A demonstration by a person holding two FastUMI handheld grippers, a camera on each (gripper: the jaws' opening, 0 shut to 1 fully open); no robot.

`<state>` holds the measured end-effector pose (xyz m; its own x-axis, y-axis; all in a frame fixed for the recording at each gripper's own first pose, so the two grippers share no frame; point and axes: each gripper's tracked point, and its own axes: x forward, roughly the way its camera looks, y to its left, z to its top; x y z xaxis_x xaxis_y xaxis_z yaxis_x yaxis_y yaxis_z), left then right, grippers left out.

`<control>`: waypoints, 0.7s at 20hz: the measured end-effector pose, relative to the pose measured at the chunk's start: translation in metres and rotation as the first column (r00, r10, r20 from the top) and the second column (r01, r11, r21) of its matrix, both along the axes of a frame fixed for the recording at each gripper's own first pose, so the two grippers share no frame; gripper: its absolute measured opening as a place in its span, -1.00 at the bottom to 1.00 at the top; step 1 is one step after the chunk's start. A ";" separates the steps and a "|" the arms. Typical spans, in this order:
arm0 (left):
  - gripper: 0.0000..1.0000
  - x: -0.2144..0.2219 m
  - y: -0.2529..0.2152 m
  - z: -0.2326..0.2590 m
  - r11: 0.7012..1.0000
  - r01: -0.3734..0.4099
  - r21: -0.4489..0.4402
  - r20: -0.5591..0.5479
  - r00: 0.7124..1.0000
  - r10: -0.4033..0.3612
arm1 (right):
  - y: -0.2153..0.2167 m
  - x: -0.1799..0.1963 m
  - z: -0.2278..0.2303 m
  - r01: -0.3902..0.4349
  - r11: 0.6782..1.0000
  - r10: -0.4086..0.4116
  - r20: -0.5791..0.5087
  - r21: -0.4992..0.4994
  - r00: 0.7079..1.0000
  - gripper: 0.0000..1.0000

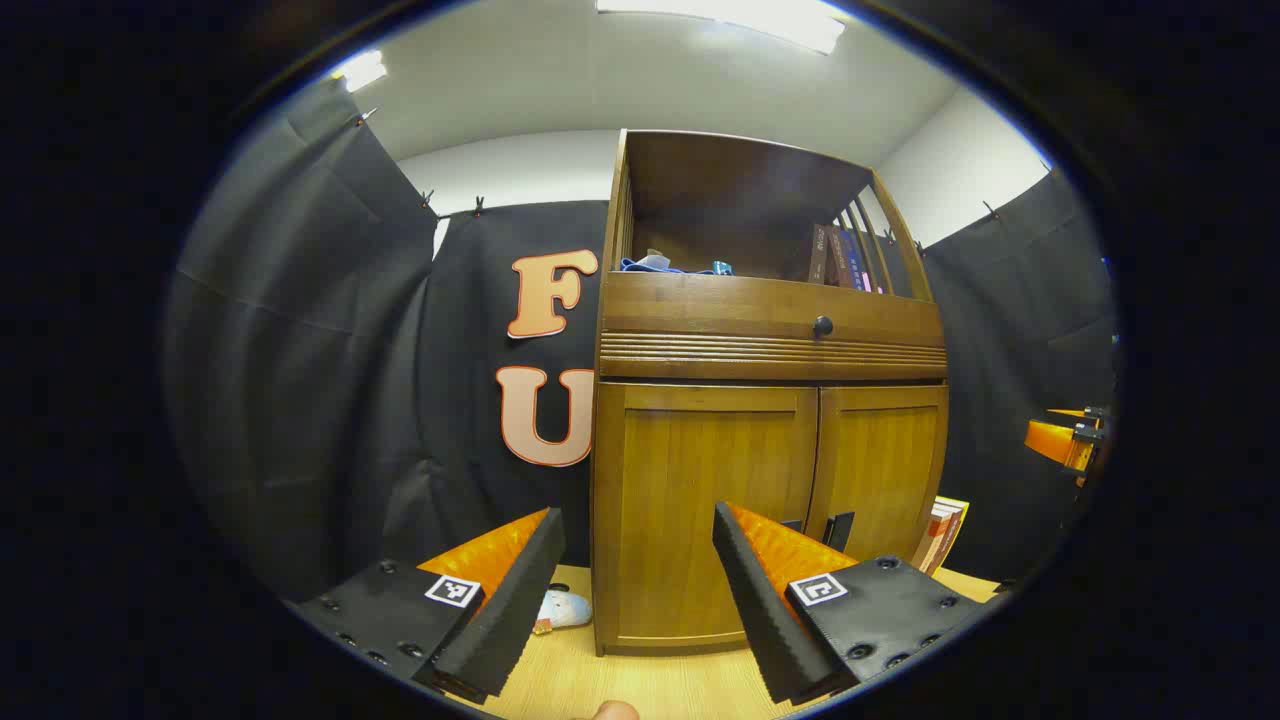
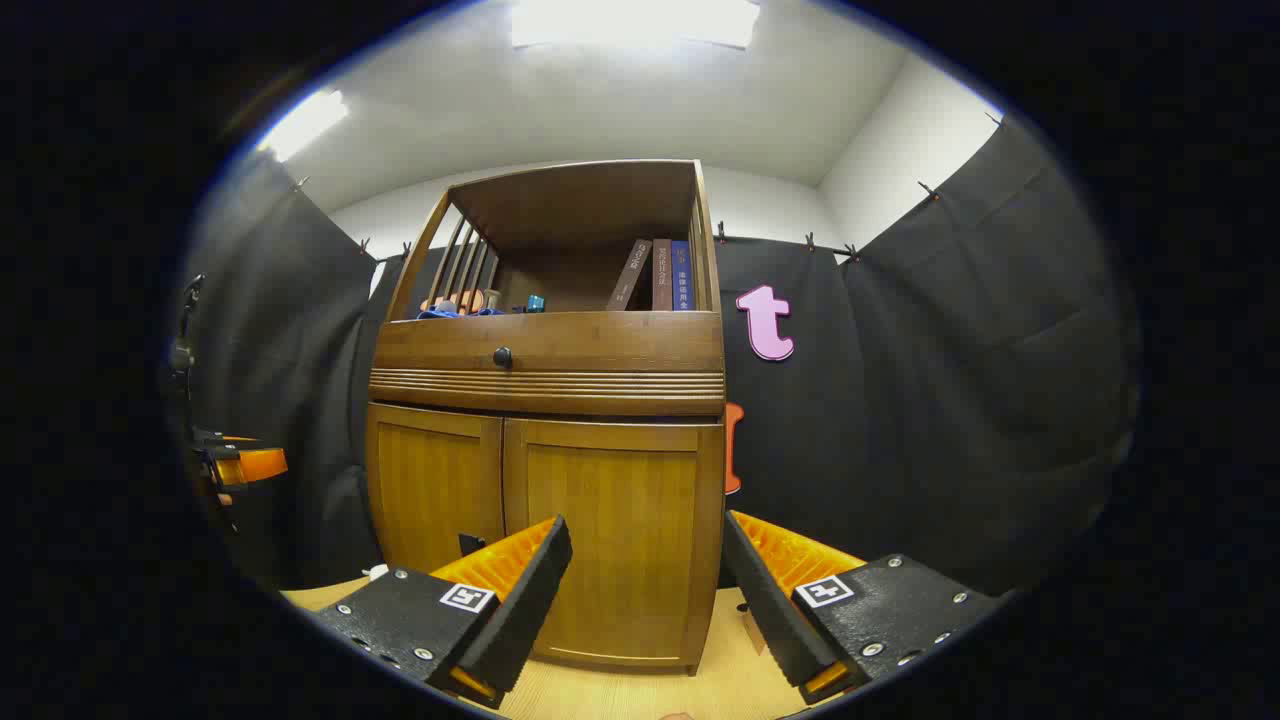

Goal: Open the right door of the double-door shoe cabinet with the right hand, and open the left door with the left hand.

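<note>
Scene: A wooden shoe cabinet stands on a pale floor against black cloth, both lower doors flush and closed.
Right door: The right door fills the middle of the right gripper view; its dark handle sits low, beside the centre seam.
Left door: The left door faces the left gripper view, its handle partly hidden behind a finger.
Right gripper: The right gripper hangs short of the cabinet, fingers spread, holding nothing.
Left gripper: The left gripper likewise, fingers apart and empty.
Step in hand: Judged as the approach; nothing opened yet.
Doing it well: Steer the right gripper inward and down to the seam, straddle the handle squarely, close, then pull along the hinge's arc.
Risk: A skewed grip may slip off the small handle.
</note>
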<state>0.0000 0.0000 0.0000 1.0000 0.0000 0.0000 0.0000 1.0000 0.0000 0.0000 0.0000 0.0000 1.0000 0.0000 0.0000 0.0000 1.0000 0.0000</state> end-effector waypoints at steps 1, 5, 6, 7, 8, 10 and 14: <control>0.93 0.000 0.000 0.000 1.000 -0.001 0.000 0.002 1.000 0.001 | -0.002 0.000 0.001 0.003 1.000 -0.003 0.003 0.000 1.000 0.94; 0.93 0.000 -0.003 0.001 1.000 0.005 0.009 0.006 1.000 -0.005 | -0.003 -0.004 0.005 0.013 1.000 -0.013 0.003 -0.001 1.000 0.94; 1.00 -0.001 -0.004 0.001 1.000 0.007 0.009 0.009 1.000 -0.007 | -0.004 -0.004 0.006 0.017 1.000 -0.017 0.004 -0.003 1.000 0.94; 1.00 -0.001 -0.004 0.003 1.000 0.008 0.007 0.012 1.000 -0.008 | -0.003 -0.005 0.006 0.019 1.000 -0.019 0.003 -0.004 1.000 0.94; 0.86 -0.001 -0.004 0.004 1.000 0.010 0.003 0.016 1.000 -0.010 | -0.003 -0.005 0.006 0.019 1.000 -0.019 0.001 -0.005 1.000 0.87; 0.86 -0.001 -0.004 0.006 1.000 0.006 0.005 0.022 1.000 -0.006 | -0.001 -0.007 0.007 0.019 1.000 -0.019 -0.004 -0.007 1.000 0.87; 0.86 -0.001 -0.007 0.008 1.000 0.012 0.016 0.028 1.000 -0.012 | 0.003 -0.008 0.008 0.013 1.000 -0.014 -0.010 -0.011 1.000 0.87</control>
<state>-0.0012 -0.0068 0.0081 0.9995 -0.0121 0.0277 0.0116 0.9998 0.0163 -0.0076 0.0029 0.0076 0.9999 -0.0136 -0.0097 0.0135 0.9998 -0.0109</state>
